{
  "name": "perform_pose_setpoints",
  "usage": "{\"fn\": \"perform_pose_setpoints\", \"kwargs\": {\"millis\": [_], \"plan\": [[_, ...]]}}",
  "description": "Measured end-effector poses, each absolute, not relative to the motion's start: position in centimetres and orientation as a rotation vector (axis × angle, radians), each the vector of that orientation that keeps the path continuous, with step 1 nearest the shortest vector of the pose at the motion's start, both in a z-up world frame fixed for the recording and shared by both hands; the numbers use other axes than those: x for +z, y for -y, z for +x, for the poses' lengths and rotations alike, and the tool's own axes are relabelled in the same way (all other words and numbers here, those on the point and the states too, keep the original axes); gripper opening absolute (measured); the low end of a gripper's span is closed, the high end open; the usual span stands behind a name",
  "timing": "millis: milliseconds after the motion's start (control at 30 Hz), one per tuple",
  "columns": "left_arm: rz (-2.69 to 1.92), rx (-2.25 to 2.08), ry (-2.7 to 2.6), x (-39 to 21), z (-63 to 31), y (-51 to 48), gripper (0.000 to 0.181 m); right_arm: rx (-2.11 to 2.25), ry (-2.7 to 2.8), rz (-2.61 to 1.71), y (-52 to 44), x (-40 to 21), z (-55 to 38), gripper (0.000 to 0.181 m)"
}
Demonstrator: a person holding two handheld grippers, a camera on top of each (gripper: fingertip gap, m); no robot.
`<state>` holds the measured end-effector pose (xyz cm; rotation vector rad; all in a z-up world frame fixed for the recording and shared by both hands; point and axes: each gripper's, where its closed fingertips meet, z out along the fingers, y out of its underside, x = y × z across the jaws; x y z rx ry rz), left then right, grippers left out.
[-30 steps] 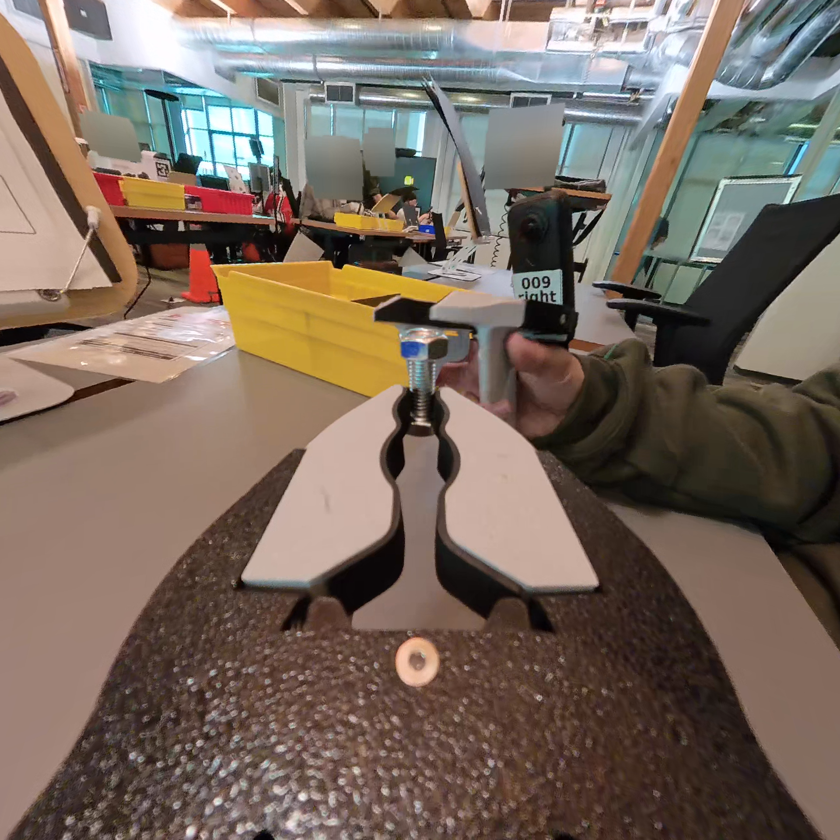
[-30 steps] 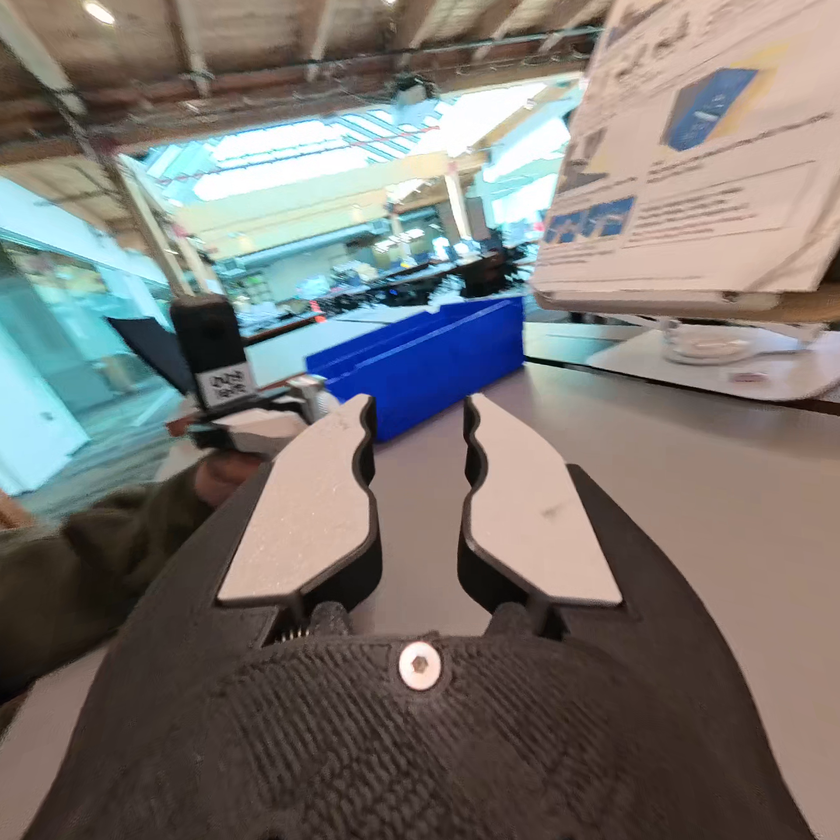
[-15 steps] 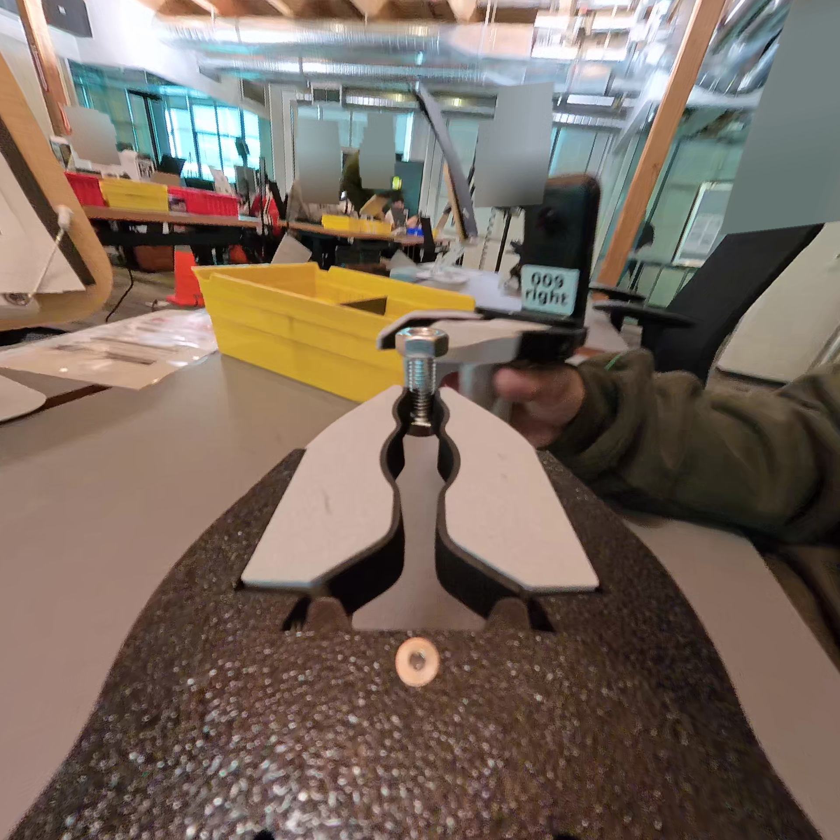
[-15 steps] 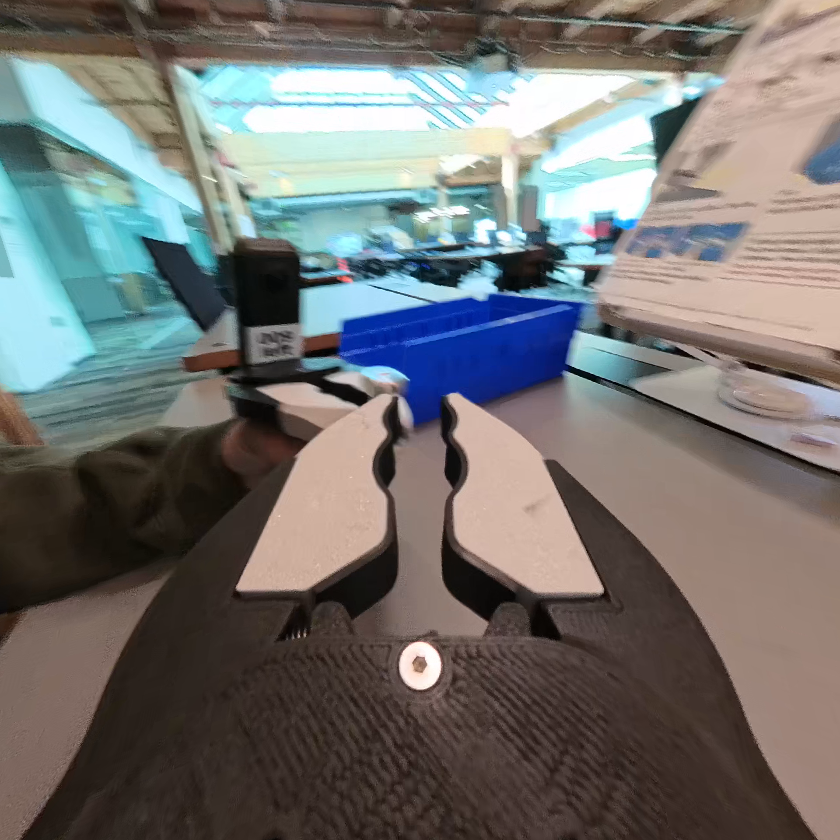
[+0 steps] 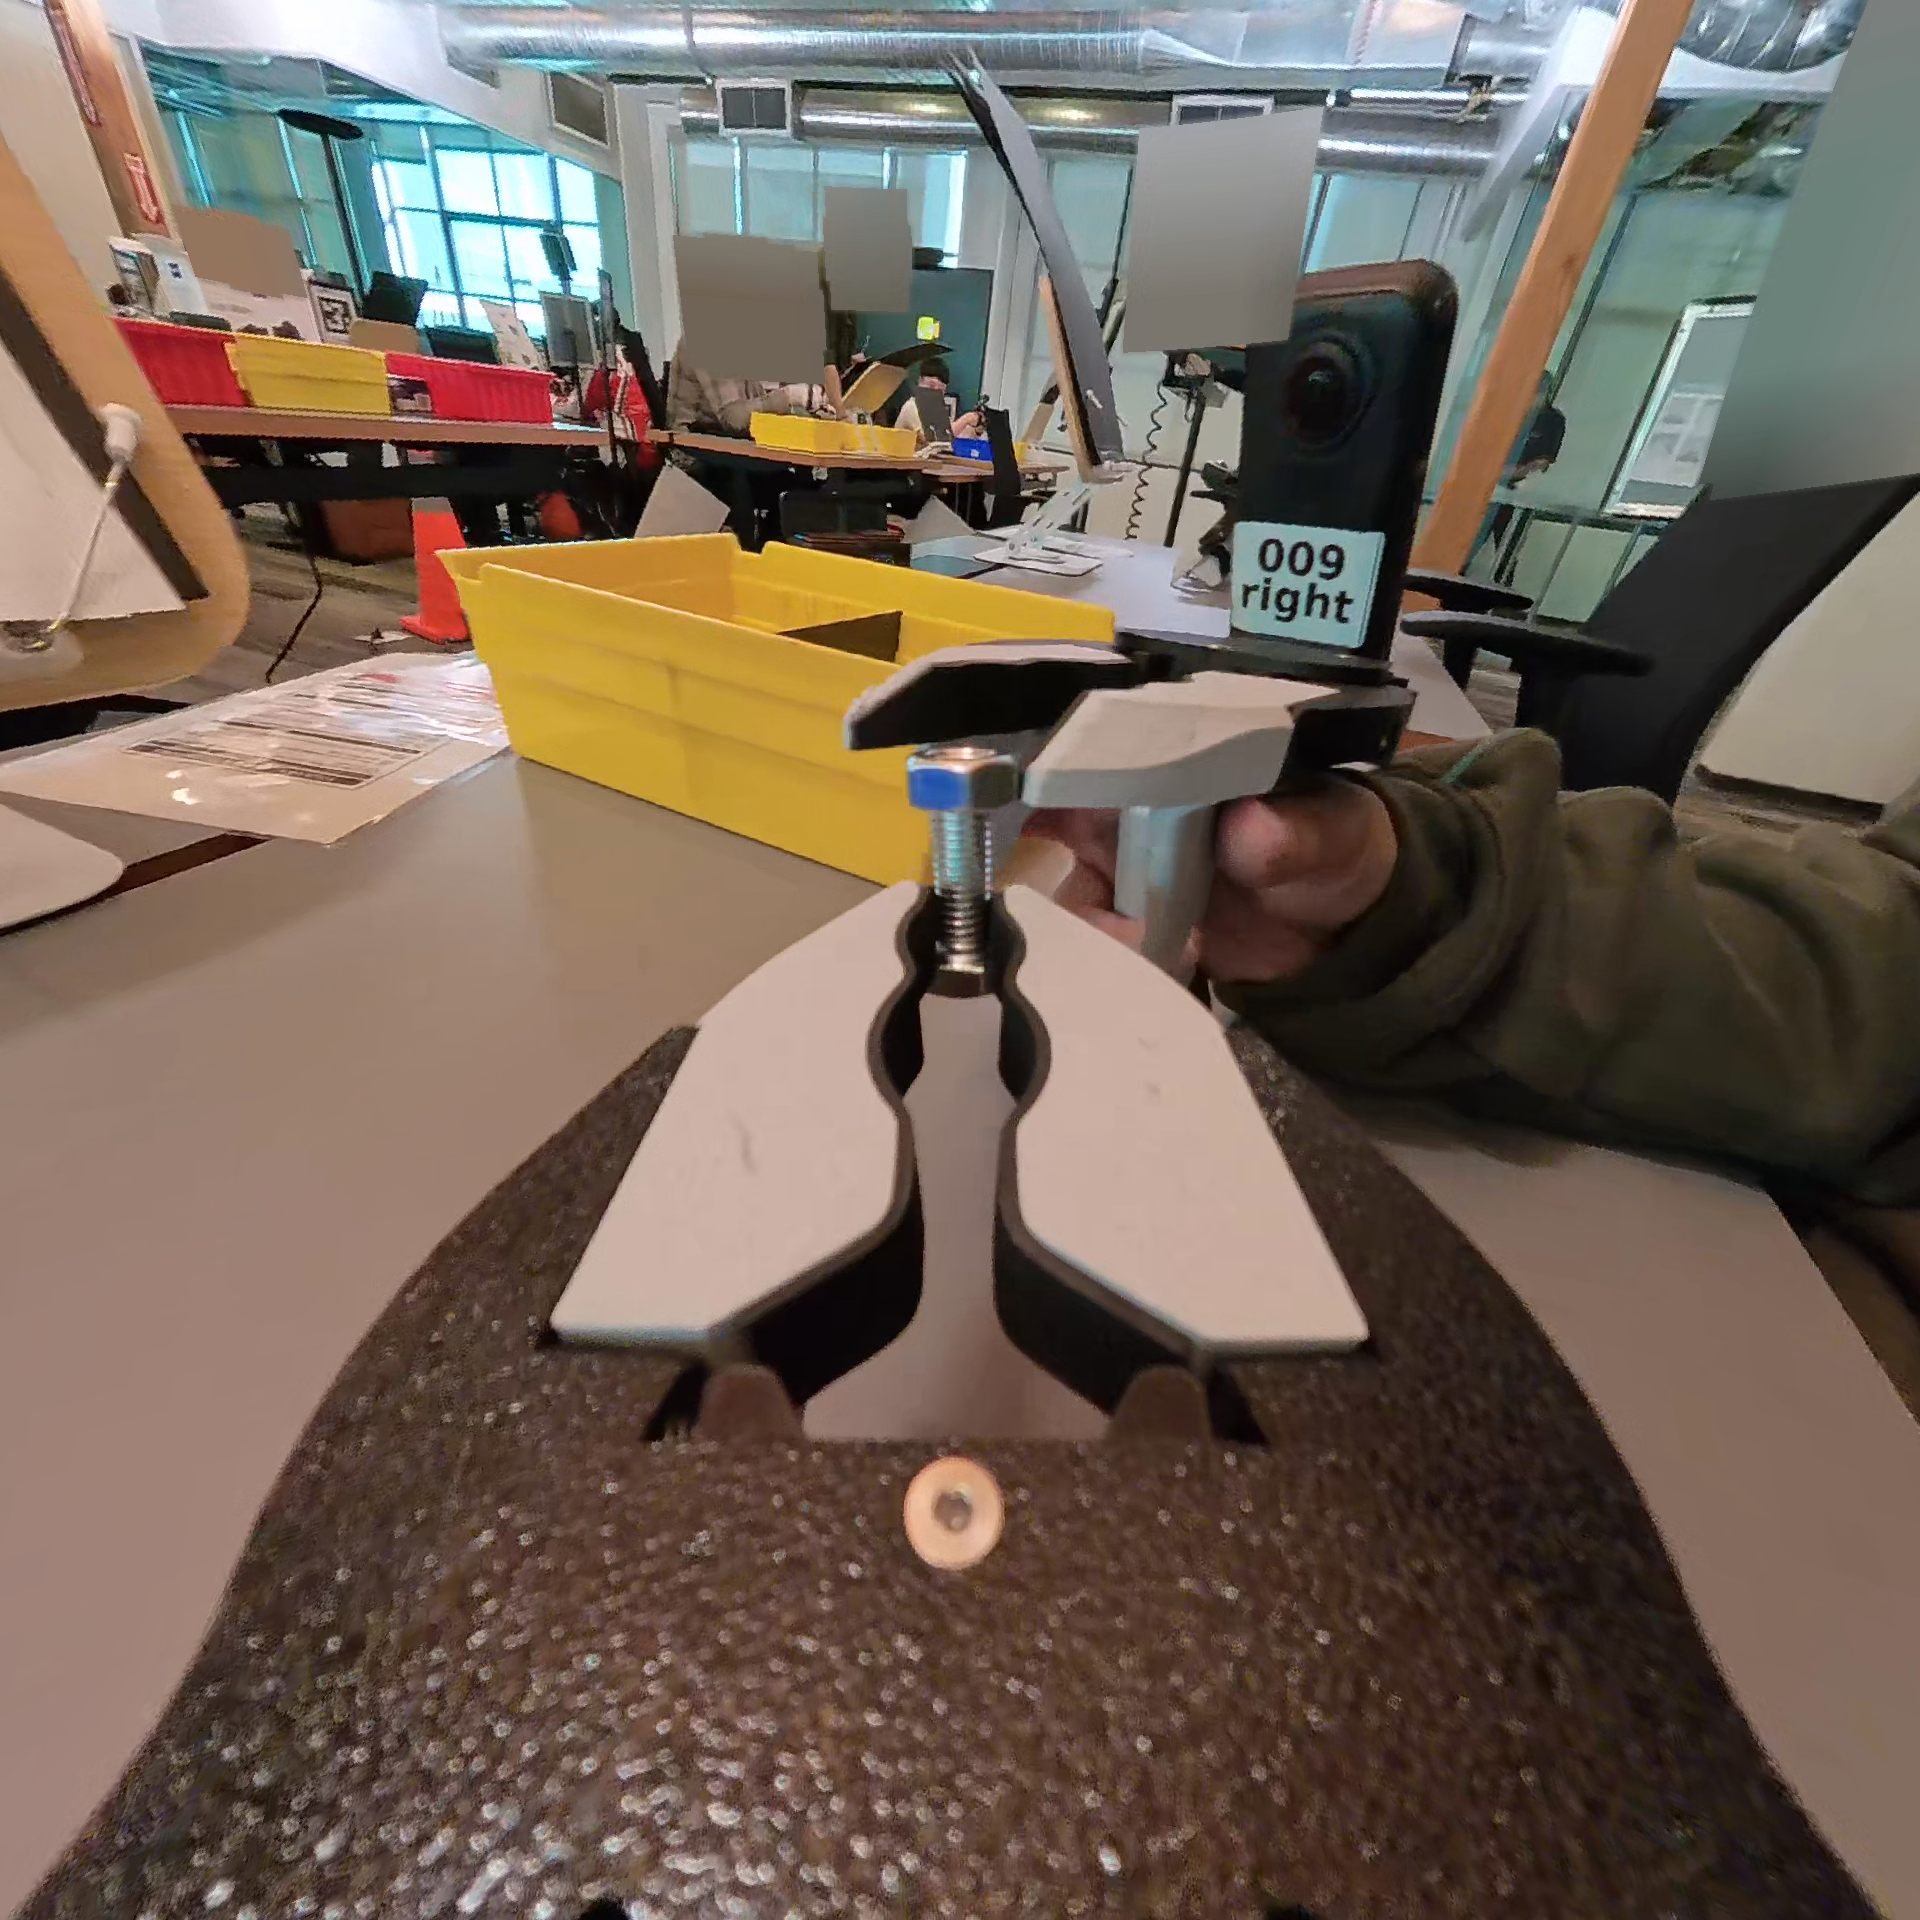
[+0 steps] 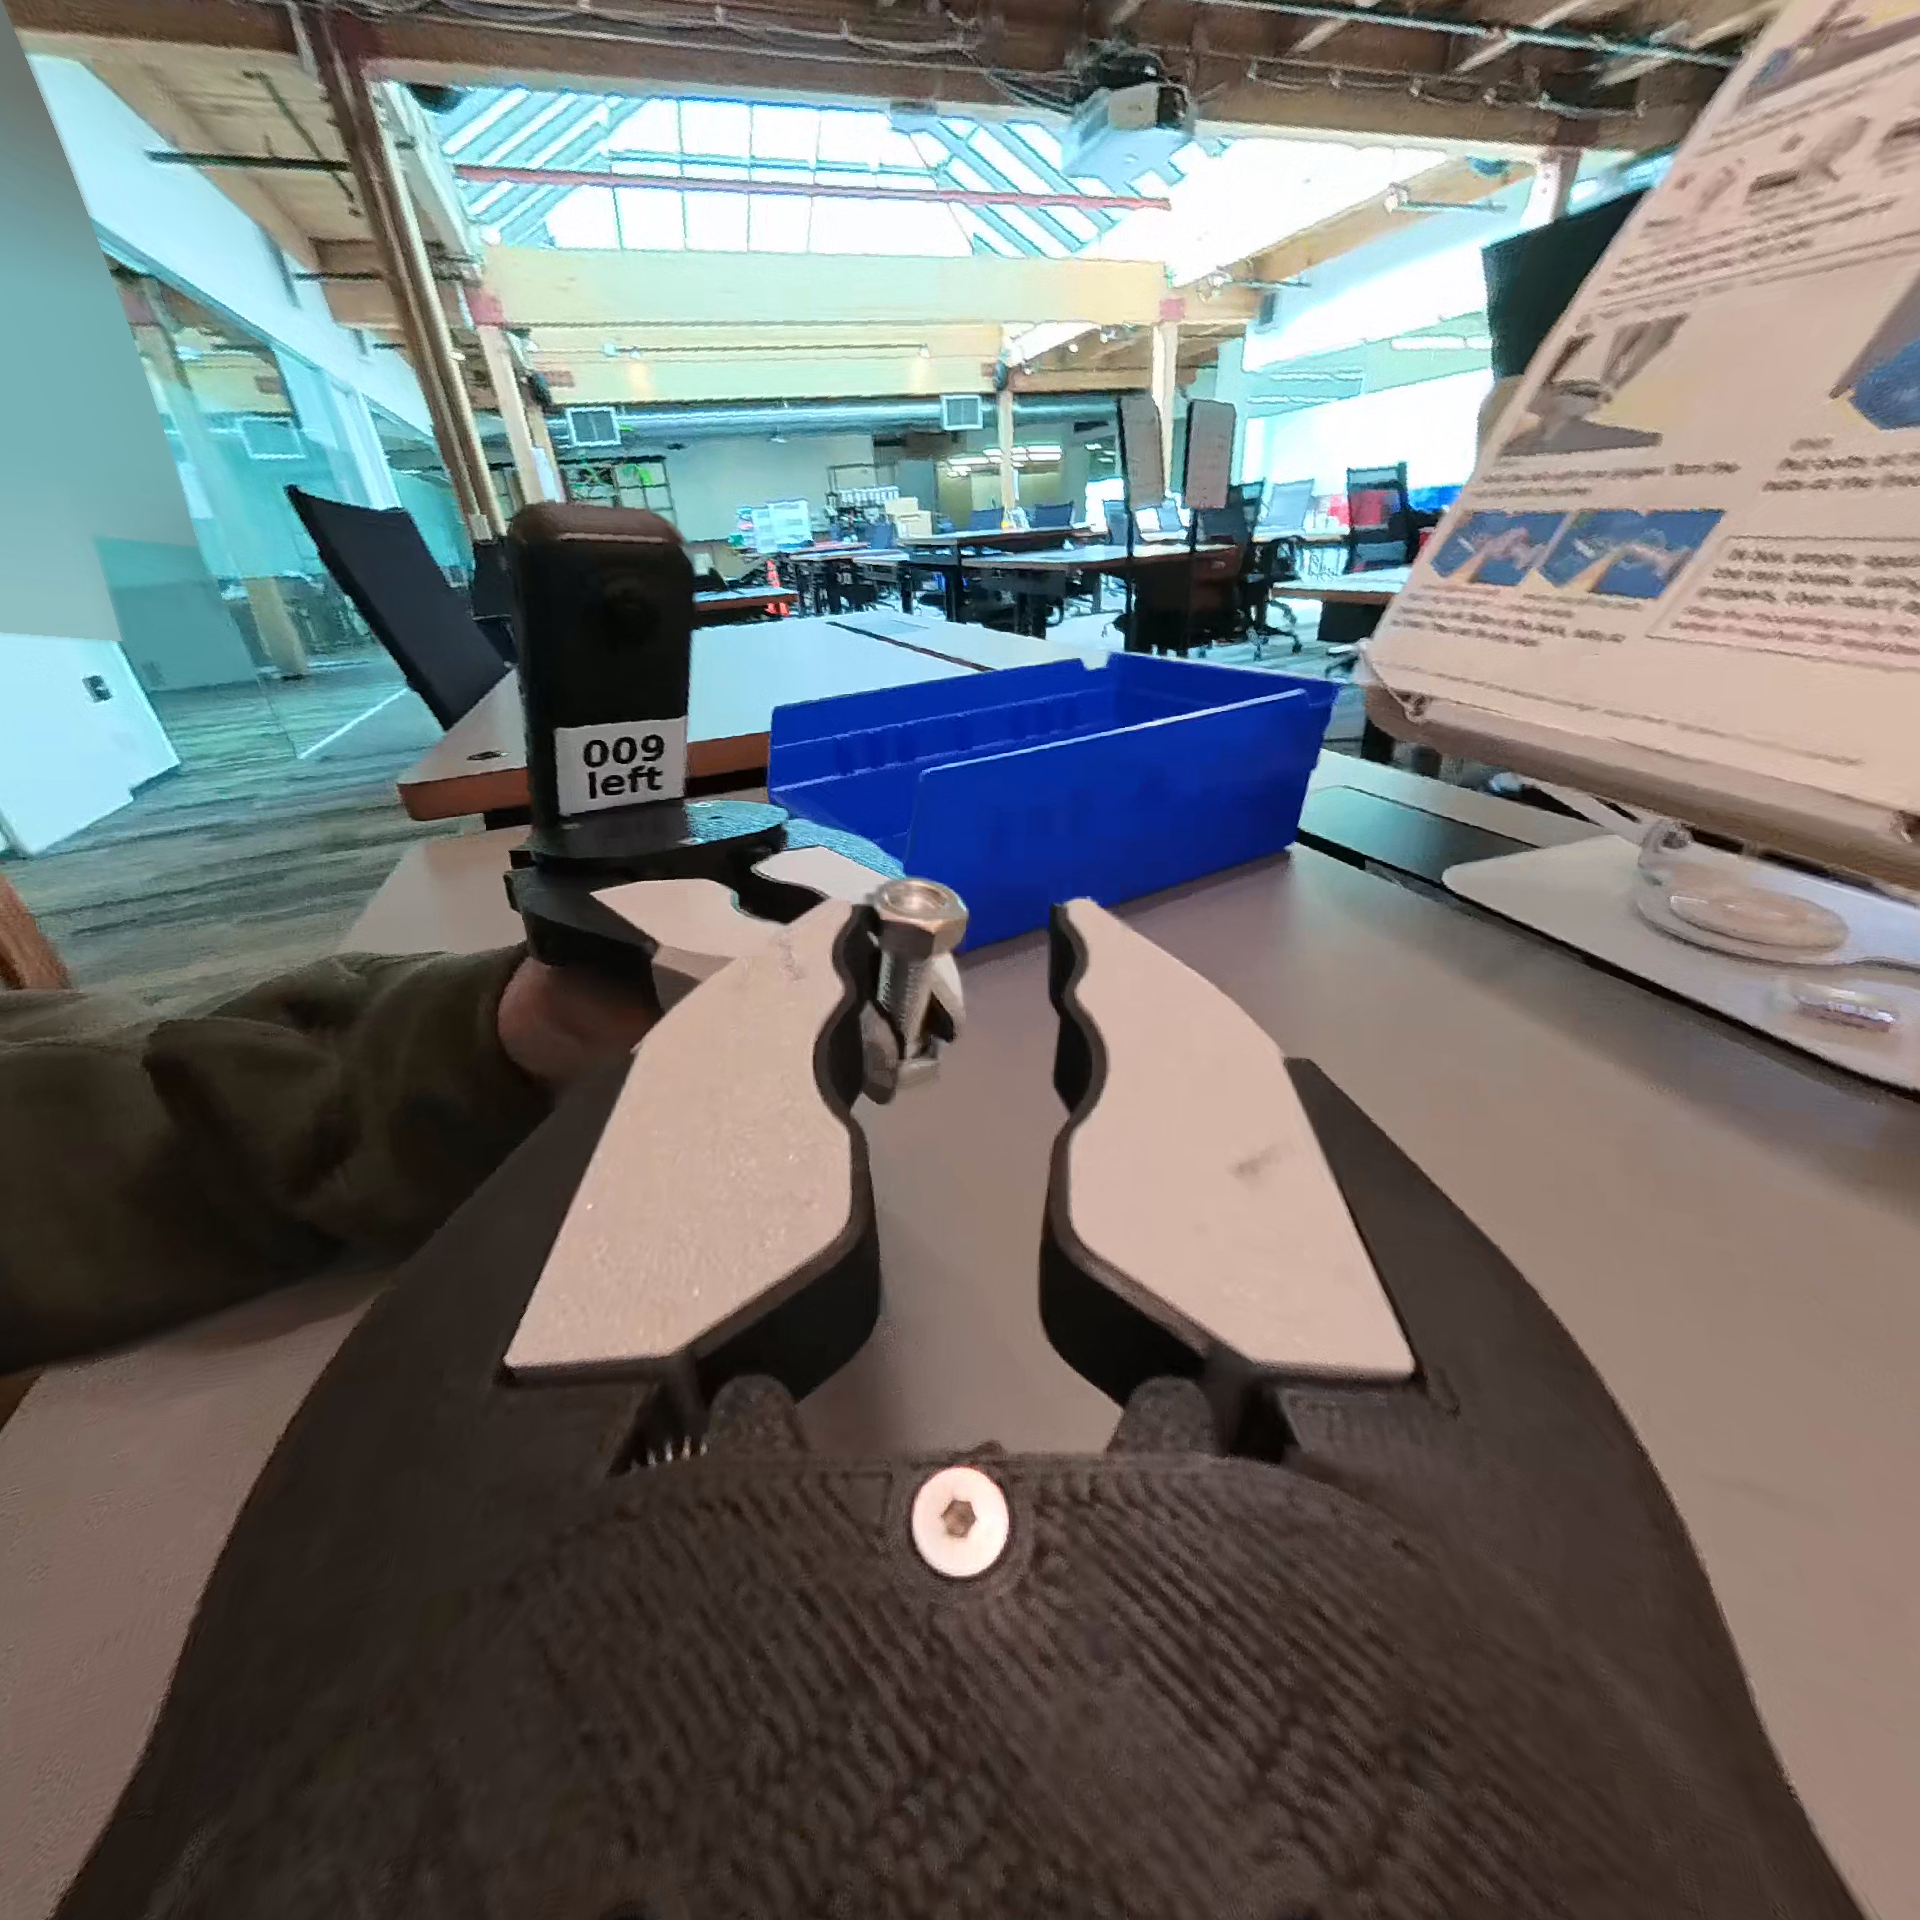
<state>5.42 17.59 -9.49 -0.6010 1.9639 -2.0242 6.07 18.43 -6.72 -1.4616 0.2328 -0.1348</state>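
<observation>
My left gripper (image 5: pixel 961 940) is shut on the threaded shank of a silver hex bolt (image 5: pixel 961 826) and holds it upright above the grey table (image 5: pixel 364 1039). My right gripper (image 6: pixel 956 925) is open. The bolt (image 6: pixel 912 971) stands between its fingers, close to its left finger (image 6: pixel 727 1122) and apart from the other. In the left wrist view the right gripper (image 5: pixel 951 758) comes in from the right at the height of the bolt's head, held by a hand in a green sleeve (image 5: pixel 1610 987). The left gripper (image 6: pixel 914 1044) also shows in the right wrist view.
A yellow bin (image 5: pixel 675 675) stands on the table behind the bolt, and a printed sheet (image 5: pixel 291 727) lies to its left. A blue bin (image 6: pixel 1049 800) stands ahead of the right gripper. A tilted board with printed pages (image 6: pixel 1683 468) is at the right. A black chair (image 5: pixel 1714 623) stands beyond the table. Left and right tips are no more than a few centimetres apart.
The right gripper swung toward the bolt, narrowed, then opened wide, and the bolt's head now stands between its fingers. The left gripper still holds the bolt upright.
</observation>
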Motion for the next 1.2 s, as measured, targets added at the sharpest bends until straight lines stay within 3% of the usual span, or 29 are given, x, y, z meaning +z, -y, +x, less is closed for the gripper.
{"fn": "perform_pose_setpoints", "kwargs": {"millis": [33, 67, 233, 567, 633, 800, 1200], "plan": [[-0.604, -2.034, -1.945, -9.4, 5.5, -17.9, 0.009, -0.126, -0.267, -1.462, -18.2, -6.9, 6.5, 0.035], [-0.58, -2.061, -1.929, -9.0, 5.2, -18.0, 0.009, -0.157, -0.34, -1.461, -17.6, -7.2, 7.7, 0.019], [-0.561, -2.055, -1.935, -8.9, 5.1, -17.7, 0.009, -0.117, -0.382, -1.399, -16.2, -6.8, 8.6, 0.032], [-0.588, -2.049, -1.938, -9.0, 5.3, -17.7, 0.009, -0.131, -0.204, -1.448, -18.4, -6.7, 5.8, 0.032], [-0.575, -2.129, -1.88, -8.1, 5.1, -18.1, 0.009, -0.217, -0.334, -1.462, -17.1, -7.3, 8.2, 0.011], [-0.571, -2.036, -1.94, -9.1, 5.3, -17.7, 0.009, -0.059, -0.334, -1.334, -16.3, -5.9, 7.7, 0.031], [-0.562, -2.048, -1.926, -8.9, 5.2, -17.7, 0.009, -0.108, -0.229, -1.405, -17.6, -5.9, 5.7, 0.024]]}}
